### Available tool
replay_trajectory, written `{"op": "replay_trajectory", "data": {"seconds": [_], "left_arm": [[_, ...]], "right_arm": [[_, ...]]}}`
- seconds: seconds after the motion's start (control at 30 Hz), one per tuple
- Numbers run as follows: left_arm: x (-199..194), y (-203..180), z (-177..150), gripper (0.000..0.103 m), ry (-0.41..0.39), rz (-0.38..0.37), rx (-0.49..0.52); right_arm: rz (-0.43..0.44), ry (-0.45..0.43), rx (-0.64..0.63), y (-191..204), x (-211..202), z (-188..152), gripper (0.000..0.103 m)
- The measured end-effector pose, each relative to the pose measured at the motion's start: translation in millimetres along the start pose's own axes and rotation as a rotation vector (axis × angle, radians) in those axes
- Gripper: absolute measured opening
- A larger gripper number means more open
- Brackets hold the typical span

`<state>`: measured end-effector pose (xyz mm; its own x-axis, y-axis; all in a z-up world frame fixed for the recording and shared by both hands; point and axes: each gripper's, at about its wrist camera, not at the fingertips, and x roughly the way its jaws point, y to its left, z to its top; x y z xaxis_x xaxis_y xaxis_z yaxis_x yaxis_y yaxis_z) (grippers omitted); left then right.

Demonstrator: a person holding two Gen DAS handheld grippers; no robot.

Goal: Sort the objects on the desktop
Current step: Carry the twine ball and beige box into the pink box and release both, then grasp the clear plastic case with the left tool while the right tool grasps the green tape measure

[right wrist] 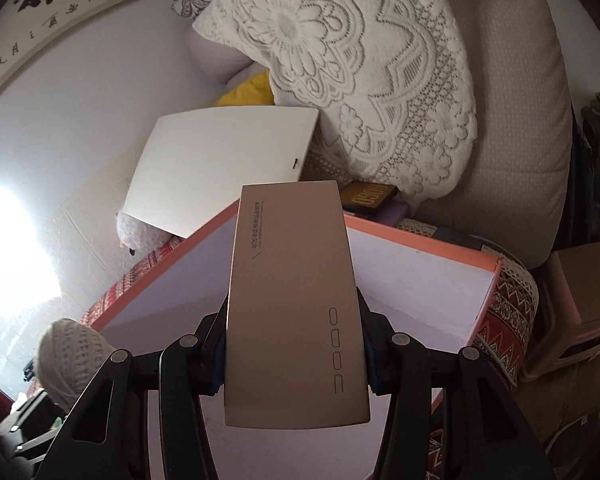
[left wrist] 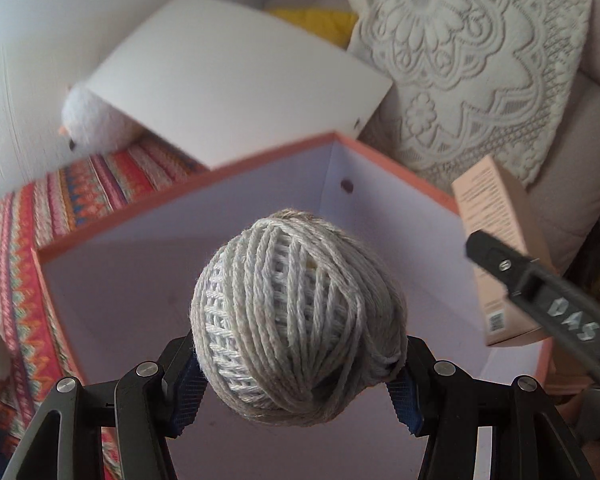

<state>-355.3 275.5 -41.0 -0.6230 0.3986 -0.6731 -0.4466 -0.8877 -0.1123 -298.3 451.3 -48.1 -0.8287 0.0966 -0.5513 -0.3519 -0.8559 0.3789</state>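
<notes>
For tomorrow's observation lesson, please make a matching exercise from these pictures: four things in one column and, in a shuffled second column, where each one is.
Things:
1. ball of string
2. beige carton
3. white lid
4. lace cushion

Places:
A. propped behind the orange-rimmed box
B. clamped in the right gripper
C. on the sofa, beyond the box
D. clamped in the left gripper

Pairs: 1-D, 2-B, 3-A, 4-C

The left hand-held gripper [left wrist: 296,364] clamps a ball of twine [left wrist: 296,316] above the open pink-rimmed box [left wrist: 204,176]. Over the box's right edge, the right hand-held gripper [left wrist: 540,292] grips a pink carton [left wrist: 488,208]. Behind the box leans a white lid [left wrist: 236,80].
</notes>
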Motion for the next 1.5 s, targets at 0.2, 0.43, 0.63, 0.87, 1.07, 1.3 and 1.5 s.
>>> {"op": "replay_trajectory", "data": {"seconds": [0.2,0.43,0.63,0.87,1.07,1.3,1.5], "left_arm": [[0.1,-2.3,-1.8,0.068,0.0,0.036,0.007],[-14.1,4.8,-1.7,0.102,-0.07,0.107,-0.029],[-30.6,15.0,-4.4,0.102,-0.095,0.094,-0.063],[-114.6,58.7,-28.7,0.102,-0.22,0.179,-0.1],[-201.2,118.0,-78.6,0.102,-0.29,0.328,-0.157],[-253.9,197.8,-162.1,0.102,-0.255,0.497,-0.281],[-254.8,265.5,-227.8,0.102,-0.172,0.599,-0.44]], "right_arm": [[0.001,0.016,0.017,-4.5,3.9,-2.3,0.054],[-0.025,-0.01,0.032,-1.2,4.2,-6.5,0.09],[-0.036,-0.033,0.032,7.8,-5.3,-7.3,0.09],[0.023,-0.167,-0.012,56.0,-52.1,-16.6,0.091],[0.233,-0.23,-0.124,146.1,-111.0,-58.8,0.098],[0.448,-0.079,-0.28,236.5,-130.9,-134.6,0.098],[0.511,0.263,-0.408,270.8,-111.1,-249.3,0.098]]}}
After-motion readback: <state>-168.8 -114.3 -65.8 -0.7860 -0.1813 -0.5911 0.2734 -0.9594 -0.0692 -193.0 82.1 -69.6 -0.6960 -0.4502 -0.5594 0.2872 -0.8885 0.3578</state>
